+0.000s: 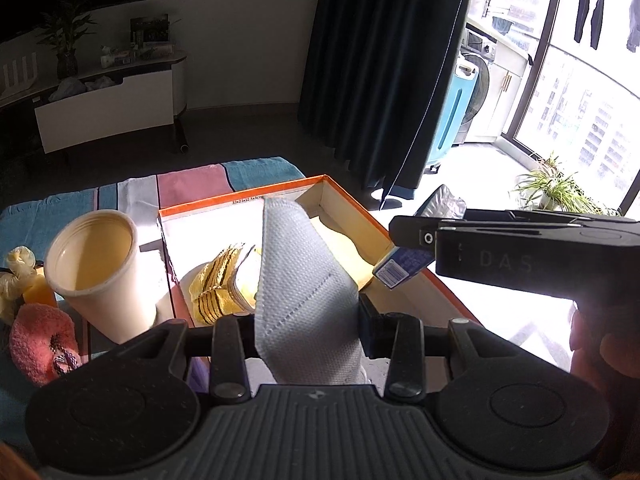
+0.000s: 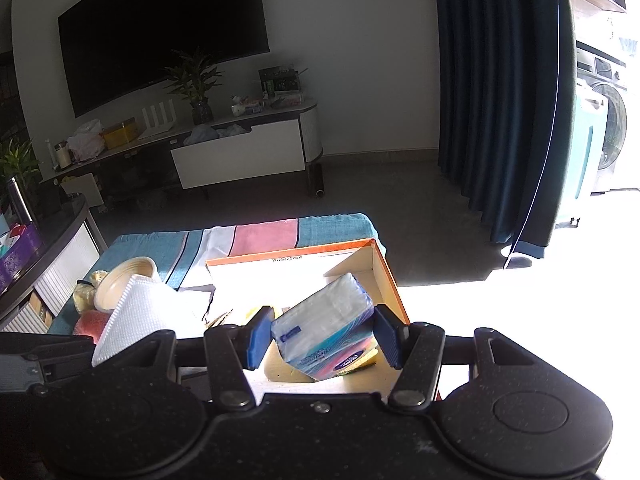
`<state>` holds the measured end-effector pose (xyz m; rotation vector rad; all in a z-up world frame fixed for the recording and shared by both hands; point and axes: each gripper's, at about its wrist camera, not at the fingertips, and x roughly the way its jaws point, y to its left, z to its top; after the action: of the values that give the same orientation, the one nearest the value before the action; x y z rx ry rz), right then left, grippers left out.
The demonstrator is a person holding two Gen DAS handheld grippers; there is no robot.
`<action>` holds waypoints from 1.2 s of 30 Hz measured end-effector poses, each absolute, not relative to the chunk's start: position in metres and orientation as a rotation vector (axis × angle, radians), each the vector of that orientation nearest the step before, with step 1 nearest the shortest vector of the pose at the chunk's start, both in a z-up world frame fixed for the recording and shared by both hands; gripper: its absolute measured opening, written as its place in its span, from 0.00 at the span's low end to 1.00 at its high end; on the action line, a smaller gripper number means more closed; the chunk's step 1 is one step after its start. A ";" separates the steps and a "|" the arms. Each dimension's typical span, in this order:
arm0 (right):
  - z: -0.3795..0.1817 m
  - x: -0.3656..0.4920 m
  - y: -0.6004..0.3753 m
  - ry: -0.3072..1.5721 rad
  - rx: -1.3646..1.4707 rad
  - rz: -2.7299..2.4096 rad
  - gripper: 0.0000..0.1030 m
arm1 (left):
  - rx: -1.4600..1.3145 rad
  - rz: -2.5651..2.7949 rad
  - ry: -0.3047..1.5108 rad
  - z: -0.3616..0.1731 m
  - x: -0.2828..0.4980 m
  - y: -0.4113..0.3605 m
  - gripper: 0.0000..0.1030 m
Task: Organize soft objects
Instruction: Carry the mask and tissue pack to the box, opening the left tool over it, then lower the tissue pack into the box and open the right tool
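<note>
My left gripper (image 1: 308, 332) is shut on a white face mask (image 1: 304, 280) and holds it up over the near end of the orange-rimmed cardboard box (image 1: 348, 192). A yellow striped folded cloth (image 1: 218, 284) lies inside the box. My right gripper (image 2: 322, 338) is shut on a tissue pack (image 2: 324, 332) and holds it above the box (image 2: 384, 272). The right gripper (image 1: 404, 240) also shows in the left wrist view with the pack's corner (image 1: 400, 266). The mask shows at left in the right wrist view (image 2: 136, 316).
A cream paper cup (image 1: 100, 272) stands left of the box on a striped towel (image 1: 188, 184). A pink fuzzy item (image 1: 40, 340) and a yellow soft item (image 1: 16, 276) lie beside it. A TV cabinet (image 2: 240, 156) and dark curtain (image 2: 500, 100) stand beyond.
</note>
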<state>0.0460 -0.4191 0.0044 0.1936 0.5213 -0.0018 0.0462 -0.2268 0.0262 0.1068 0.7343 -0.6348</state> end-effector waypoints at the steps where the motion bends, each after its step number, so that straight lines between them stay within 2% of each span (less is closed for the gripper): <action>1: 0.004 0.049 -0.420 0.524 0.192 0.000 0.64 | 0.108 -0.635 0.738 0.026 0.047 -0.228 0.38; 18: 0.004 0.097 -0.422 0.561 0.158 0.014 0.64 | 0.123 -0.647 0.764 0.020 0.058 -0.239 0.39; 21: 0.004 0.109 -0.424 0.570 0.158 0.012 0.64 | 0.104 -0.702 0.789 0.018 0.061 -0.242 0.45; 24: 0.004 0.118 -0.425 0.583 0.150 0.006 0.64 | 0.074 -0.746 0.799 0.016 0.062 -0.241 0.64; 25: 0.003 0.121 -0.426 0.589 0.151 0.008 0.65 | 0.074 -0.744 0.797 0.016 0.061 -0.240 0.67; 29: 0.002 0.131 -0.428 0.582 0.147 -0.002 0.67 | 0.065 -0.739 0.799 0.017 0.063 -0.235 0.73; 32: 0.004 0.132 -0.433 0.535 0.164 -0.006 0.77 | 0.060 -0.711 0.790 0.021 0.062 -0.229 0.77; 36: 0.007 0.125 -0.436 0.526 0.186 -0.015 0.77 | 0.055 -0.677 0.776 0.026 0.060 -0.221 0.79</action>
<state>0.1253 -0.4356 0.0066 0.1857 0.5256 -0.0146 0.0605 -0.2207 0.0262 0.0552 0.7765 -0.6770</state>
